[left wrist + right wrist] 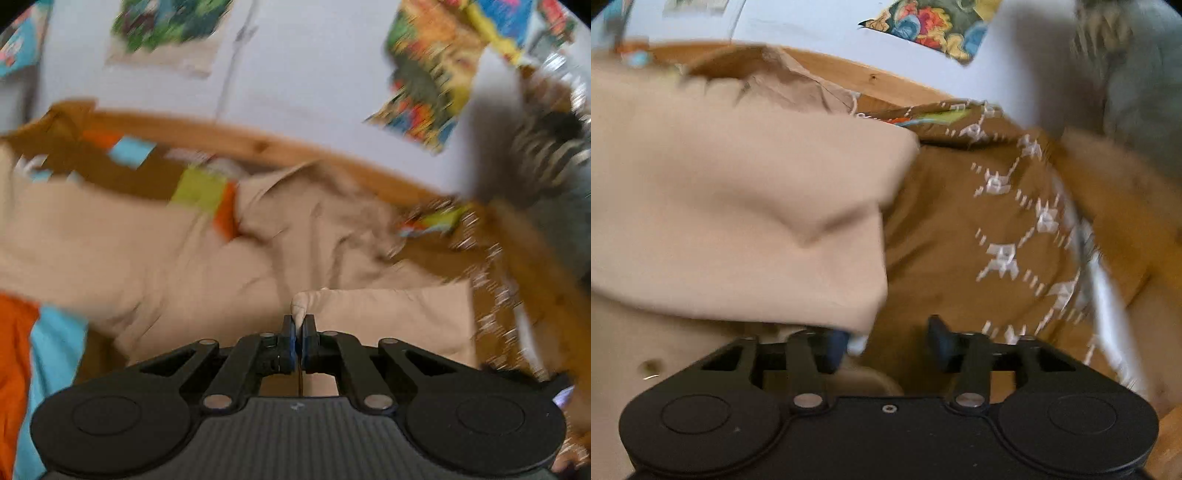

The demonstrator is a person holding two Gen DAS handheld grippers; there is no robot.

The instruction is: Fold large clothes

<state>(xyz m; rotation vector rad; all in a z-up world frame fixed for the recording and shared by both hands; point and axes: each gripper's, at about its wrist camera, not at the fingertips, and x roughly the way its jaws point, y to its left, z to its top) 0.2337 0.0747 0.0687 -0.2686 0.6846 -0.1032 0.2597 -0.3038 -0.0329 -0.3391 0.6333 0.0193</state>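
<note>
Beige garment (155,251) is lying spread over the brown patterned bedspread (960,229), reaching toward the bed's wooden frame (258,144). Left hand-held gripper (298,328) is pinching a fold of it; right hand-held gripper (886,339) is standing spread at the cloth's edge. A fold seems under way; next, the right likely needs to grip that edge. No writing is legible.

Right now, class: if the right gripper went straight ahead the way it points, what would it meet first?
Probably the brown patterned cloth, which fills the view ahead of the open right gripper. The beige garment hangs just left of that line, over the left finger, and might brush it. Blur makes depth uncertain.
</note>
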